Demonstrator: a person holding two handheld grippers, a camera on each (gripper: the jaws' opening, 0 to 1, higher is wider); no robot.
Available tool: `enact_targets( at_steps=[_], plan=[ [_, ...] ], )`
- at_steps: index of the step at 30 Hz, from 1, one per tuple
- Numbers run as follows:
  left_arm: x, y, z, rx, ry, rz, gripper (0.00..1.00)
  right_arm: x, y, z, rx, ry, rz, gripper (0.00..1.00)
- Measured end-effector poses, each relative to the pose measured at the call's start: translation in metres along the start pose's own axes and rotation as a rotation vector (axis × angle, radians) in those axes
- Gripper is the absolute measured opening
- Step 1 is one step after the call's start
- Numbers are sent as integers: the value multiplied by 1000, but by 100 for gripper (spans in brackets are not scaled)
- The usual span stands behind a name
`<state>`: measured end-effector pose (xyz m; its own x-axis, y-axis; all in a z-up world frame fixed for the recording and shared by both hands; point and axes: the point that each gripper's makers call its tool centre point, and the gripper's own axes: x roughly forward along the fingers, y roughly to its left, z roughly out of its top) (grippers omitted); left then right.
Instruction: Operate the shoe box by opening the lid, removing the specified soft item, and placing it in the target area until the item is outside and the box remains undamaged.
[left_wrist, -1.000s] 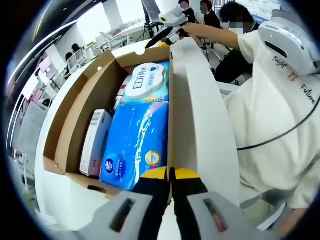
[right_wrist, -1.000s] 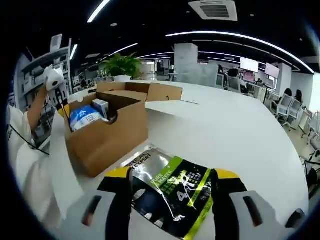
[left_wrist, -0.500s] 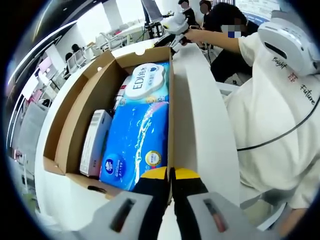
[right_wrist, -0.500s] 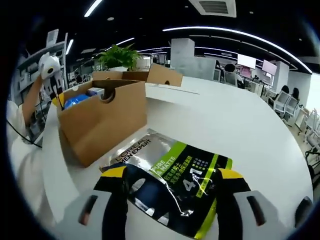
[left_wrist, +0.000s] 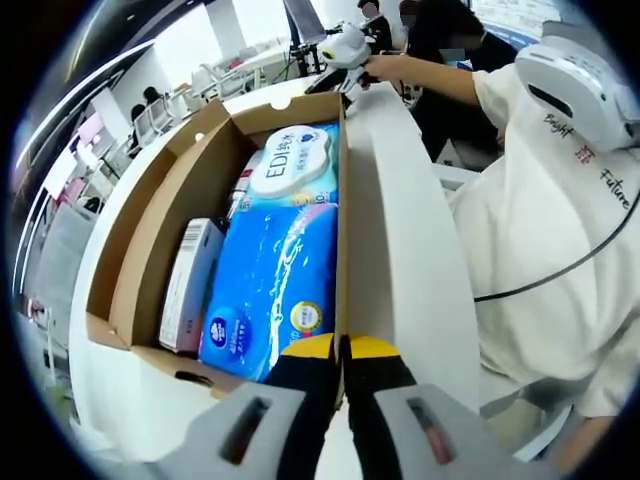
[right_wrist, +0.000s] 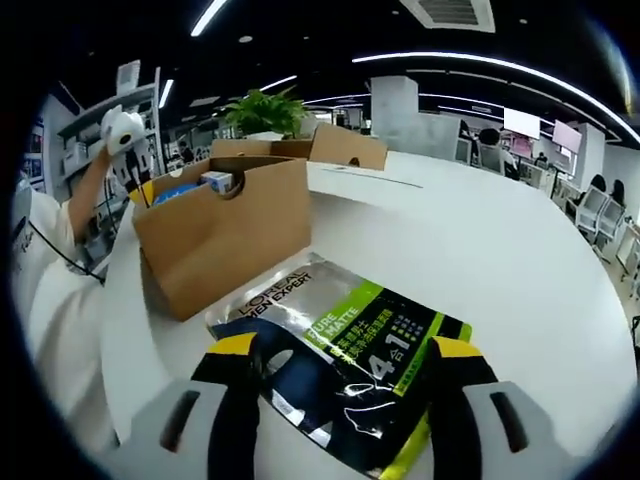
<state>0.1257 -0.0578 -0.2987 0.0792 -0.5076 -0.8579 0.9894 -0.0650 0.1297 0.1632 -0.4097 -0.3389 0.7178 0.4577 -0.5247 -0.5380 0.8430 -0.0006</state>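
Note:
The open cardboard shoe box (left_wrist: 170, 210) holds a blue tissue pack (left_wrist: 275, 280), a pale EDI wipes pack (left_wrist: 295, 165) and a slim white carton (left_wrist: 190, 285). Its white lid (left_wrist: 400, 250) is folded out along the right wall. My left gripper (left_wrist: 340, 350) is shut on that wall and lid edge at the near corner. In the right gripper view the box (right_wrist: 230, 240) stands at the left, with the left gripper (right_wrist: 130, 165) at its far corner. A black, silver and green pouch (right_wrist: 340, 330) lies flat on the white table (right_wrist: 480, 250). My right gripper (right_wrist: 345, 360) is open, jaws wide on either side of it.
A person in a white shirt (left_wrist: 540, 230) stands close to the box's right side, a black cable across the shirt. The right gripper (left_wrist: 345, 50) appears beyond the box's far end. A potted plant (right_wrist: 265, 105) and office desks sit behind. The table runs wide to the right.
The right gripper view has dropped lower and nearer the table. The pouch, crinkled between the jaws a second ago, now lies flatter. The left gripper's hold looks unchanged.

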Motion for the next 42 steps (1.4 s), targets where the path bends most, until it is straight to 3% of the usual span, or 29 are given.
enact_targets(
  at_steps=[13,18,26,29,33,34,39,42],
  plan=[
    [0,1,0,-2,0,0,2,-1,-2,2,36,28,-46,69],
    [0,1,0,-2,-1,1,2,-16,-1,31,72,-64,-56,68],
    [-1,1,-1,-3,-1,-3,2,-33,6,62,-3,-89,-28,61],
    [0,1,-1,-6,2,-5,2,-36,14,78,-17,-109,-1,54],
    [0,0,-1,3,4,4,2,-41,26,102,-97,-113,31,41],
    [0,0,-1,52,7,0,2,-43,29,109,-111,-122,36,40],
    [1,0,-1,25,8,-11,2,-46,37,128,-87,-156,84,41],
    [2,0,-2,43,26,-18,2,-42,38,132,-140,-142,68,41]
  ],
)
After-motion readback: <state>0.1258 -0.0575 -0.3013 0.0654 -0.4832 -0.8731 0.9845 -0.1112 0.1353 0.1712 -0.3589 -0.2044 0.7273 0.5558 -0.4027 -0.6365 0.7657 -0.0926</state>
